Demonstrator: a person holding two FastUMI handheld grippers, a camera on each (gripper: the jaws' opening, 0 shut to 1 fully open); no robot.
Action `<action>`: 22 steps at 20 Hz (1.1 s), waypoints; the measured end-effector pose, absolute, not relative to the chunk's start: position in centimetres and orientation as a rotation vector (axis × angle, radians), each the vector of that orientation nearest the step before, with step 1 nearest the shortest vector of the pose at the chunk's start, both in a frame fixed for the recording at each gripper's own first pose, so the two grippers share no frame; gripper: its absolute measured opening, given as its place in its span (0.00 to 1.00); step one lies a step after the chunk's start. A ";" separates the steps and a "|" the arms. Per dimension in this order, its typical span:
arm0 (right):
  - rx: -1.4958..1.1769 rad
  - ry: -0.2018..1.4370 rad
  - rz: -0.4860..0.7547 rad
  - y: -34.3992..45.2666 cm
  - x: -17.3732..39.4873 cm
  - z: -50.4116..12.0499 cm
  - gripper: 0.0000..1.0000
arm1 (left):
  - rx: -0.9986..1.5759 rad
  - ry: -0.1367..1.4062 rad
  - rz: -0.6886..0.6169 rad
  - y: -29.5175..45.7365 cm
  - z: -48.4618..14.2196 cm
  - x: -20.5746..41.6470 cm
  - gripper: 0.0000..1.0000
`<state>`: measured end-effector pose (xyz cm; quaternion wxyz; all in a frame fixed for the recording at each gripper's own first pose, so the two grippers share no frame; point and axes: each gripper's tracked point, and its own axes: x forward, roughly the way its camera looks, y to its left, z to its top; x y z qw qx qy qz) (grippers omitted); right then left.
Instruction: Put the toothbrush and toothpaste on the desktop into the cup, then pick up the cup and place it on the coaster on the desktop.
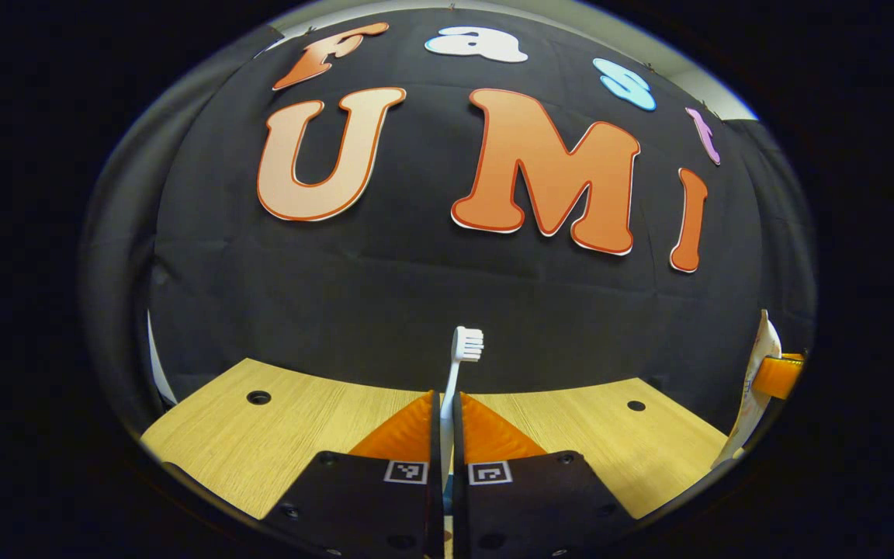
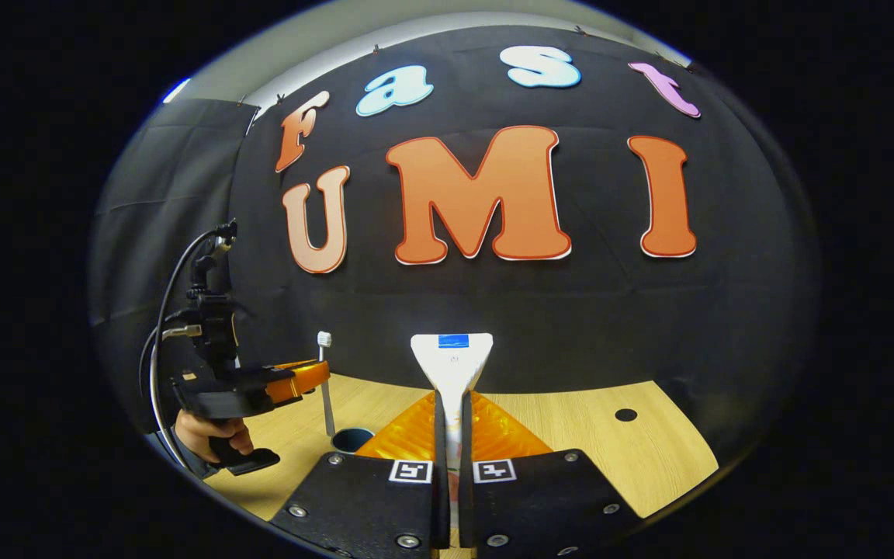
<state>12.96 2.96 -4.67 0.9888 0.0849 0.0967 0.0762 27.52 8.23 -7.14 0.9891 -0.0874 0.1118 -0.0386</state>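
My left gripper (image 1: 447, 404) is shut on a white toothbrush (image 1: 462, 349), which stands upright with its bristle head above the fingertips. My right gripper (image 2: 452, 404) is shut on a white toothpaste tube (image 2: 452, 359), flat crimped end up. In the right gripper view, the left gripper (image 2: 323, 374) hangs at the left with the toothbrush (image 2: 326, 388) pointing down toward the rim of a blue cup (image 2: 352, 439), which my own finger partly hides. At the right edge of the left gripper view, the right gripper (image 1: 774, 376) holds the tube (image 1: 757, 365).
The wooden desktop (image 1: 261, 442) has round cable holes (image 1: 258, 397) (image 2: 625, 414). A hand (image 2: 210, 435) holds the left gripper's handle, with a black cable (image 2: 171, 287) looping above it. The black cloth wall rises right behind the desk.
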 end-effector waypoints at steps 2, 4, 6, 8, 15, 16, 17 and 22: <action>0.157 0.177 0.152 3.0 13.2 -4.4 0.05 | -0.201 0.224 -0.079 8.2 -7.8 28.1 0.04; 0.157 0.175 0.159 3.4 13.3 -4.4 0.05 | -0.215 0.243 -0.080 8.1 -9.1 28.5 0.04; 0.158 0.178 0.168 3.7 13.4 -4.6 0.05 | -0.221 0.259 -0.076 8.1 -10.1 28.8 0.04; 0.157 0.182 0.171 3.8 13.5 -4.8 0.05 | -0.235 0.282 -0.066 8.3 -11.4 29.1 0.05; 0.161 0.208 0.184 4.3 13.8 -5.8 0.05 | -0.256 0.416 -0.051 7.7 -16.8 29.0 0.04; 0.160 0.208 0.185 4.4 13.7 -5.9 0.05 | -0.250 0.426 -0.051 7.6 -17.1 29.1 0.04; 0.159 0.206 0.183 4.3 13.7 -5.8 0.05 | -0.238 0.435 -0.055 7.4 -17.4 29.1 0.05; 0.157 0.202 0.184 4.3 13.4 -5.6 0.05 | -0.177 0.476 -0.080 6.1 -18.8 28.2 0.06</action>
